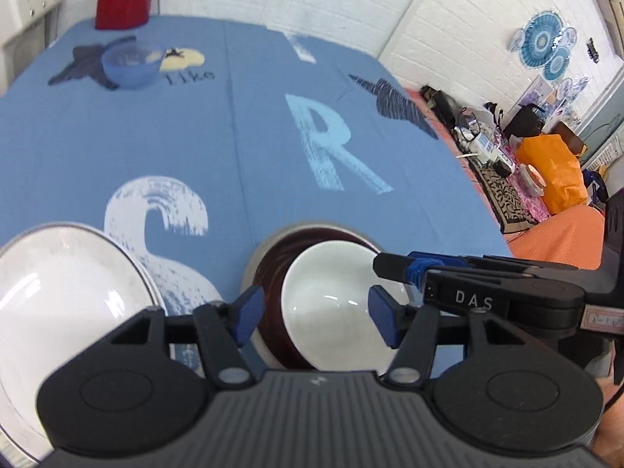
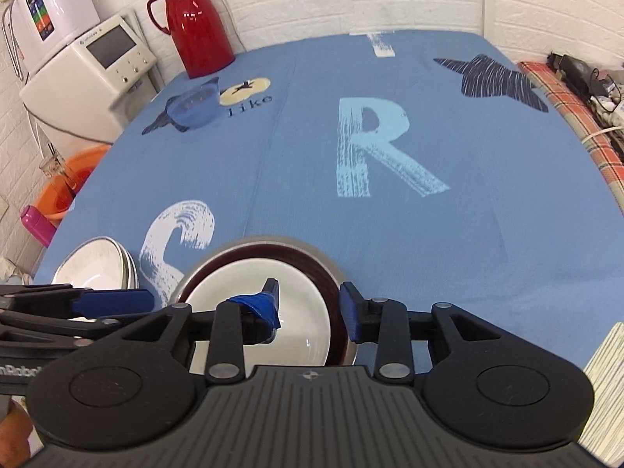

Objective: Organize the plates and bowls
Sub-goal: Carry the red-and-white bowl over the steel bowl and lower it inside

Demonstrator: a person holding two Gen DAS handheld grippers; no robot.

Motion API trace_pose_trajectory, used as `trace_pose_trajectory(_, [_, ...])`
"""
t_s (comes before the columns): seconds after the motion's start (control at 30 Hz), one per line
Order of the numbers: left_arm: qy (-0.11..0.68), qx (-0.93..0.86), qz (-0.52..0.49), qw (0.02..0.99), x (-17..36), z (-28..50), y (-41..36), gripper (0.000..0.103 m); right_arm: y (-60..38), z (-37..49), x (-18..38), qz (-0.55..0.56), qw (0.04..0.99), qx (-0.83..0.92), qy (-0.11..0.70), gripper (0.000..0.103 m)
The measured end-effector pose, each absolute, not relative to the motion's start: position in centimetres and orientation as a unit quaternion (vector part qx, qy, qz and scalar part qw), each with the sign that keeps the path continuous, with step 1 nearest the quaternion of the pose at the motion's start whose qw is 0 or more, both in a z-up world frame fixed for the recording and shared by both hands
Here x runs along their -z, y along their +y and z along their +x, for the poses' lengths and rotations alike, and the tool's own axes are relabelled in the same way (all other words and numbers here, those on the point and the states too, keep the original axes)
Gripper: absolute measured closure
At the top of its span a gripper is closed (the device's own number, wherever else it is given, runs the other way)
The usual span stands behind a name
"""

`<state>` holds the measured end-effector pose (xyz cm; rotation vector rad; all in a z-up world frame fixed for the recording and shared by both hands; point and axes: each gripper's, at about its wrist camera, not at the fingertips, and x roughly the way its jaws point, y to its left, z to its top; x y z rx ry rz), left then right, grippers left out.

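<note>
Right hand-held gripper (image 2: pixel 309 306) was held open astride the rim of the white bowl (image 2: pixel 257 304), nested in the dark-red bowl (image 2: pixel 331 284); left hand-held gripper (image 1: pixel 314 312) was spread wide. White plates (image 1: pixel 58 296) were seen stacked beside it on the desk (image 2: pixel 429 234). Blue bowl (image 2: pixel 193 111), well apart, was judged left to gather.

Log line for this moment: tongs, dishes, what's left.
left tongs open over white bowl | right tongs open astride its rim | bowl inside dark-lined bowl | blue bowl far, unstacked

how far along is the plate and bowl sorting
Done: a white bowl sits nested in the dark red bowl, and white plates are stacked to the left. In hand: nothing; the right gripper straddles the nested bowls' rim, open. Left: the blue bowl far across the table.
</note>
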<state>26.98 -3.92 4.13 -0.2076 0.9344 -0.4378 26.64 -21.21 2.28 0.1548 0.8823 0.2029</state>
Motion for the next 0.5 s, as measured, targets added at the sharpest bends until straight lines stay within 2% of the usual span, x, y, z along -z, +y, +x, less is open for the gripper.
trace_pose_trajectory(0.27, [0.425, 0.175, -0.095, 0.883, -5.1, 27.8, 1.4, 0.04, -21.3, 27.2, -2.7, 0.083, 0.889, -0.104, 0.438, 0.084])
trace_pose_trajectory(0.5, [0.426, 0.102, -0.119, 0.891, -5.2, 32.2, 9.1, 0.04, -18.7, 31.5, -3.7, 0.087, 0.881, -0.127, 0.447, 0.082])
